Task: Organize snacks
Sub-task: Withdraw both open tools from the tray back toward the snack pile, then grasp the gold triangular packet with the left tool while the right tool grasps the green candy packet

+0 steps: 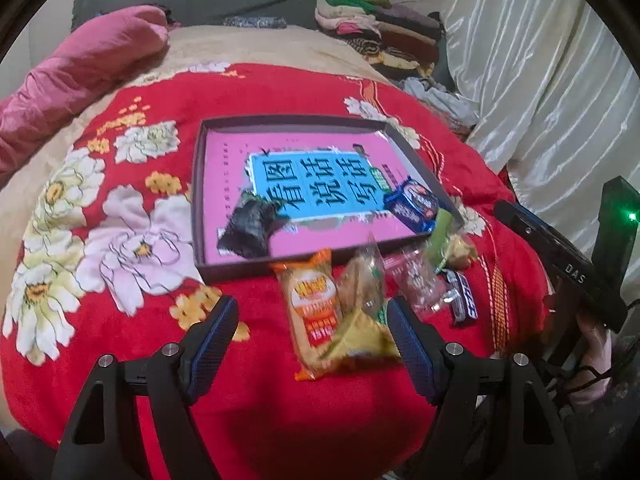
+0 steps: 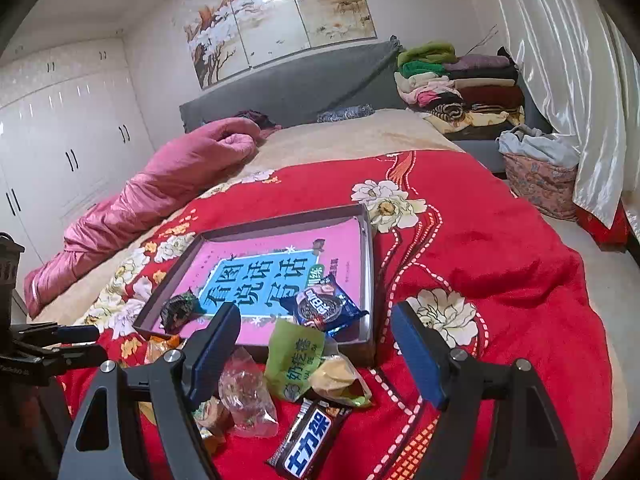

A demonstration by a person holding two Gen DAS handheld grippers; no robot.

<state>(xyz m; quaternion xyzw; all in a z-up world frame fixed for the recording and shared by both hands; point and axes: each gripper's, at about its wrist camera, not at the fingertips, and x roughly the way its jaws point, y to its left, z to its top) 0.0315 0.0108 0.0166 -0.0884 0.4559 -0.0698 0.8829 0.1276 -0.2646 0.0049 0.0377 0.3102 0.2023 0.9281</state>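
Right wrist view | Snickers bar [image 2: 308,440] reads 士力架 | Oreo pack [image 2: 326,307] in tray [image 2: 370,280] | both grippers' jaws wide, empty

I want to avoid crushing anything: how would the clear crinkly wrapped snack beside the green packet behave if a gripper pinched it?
The clear wrapped snack looks puffed and crumpled, so its film would probably give way and crackle before the pads meet anything firm. Its glossy wrapper may slip. It seems light, and leaning against the green packet, it might nudge that when pushed.
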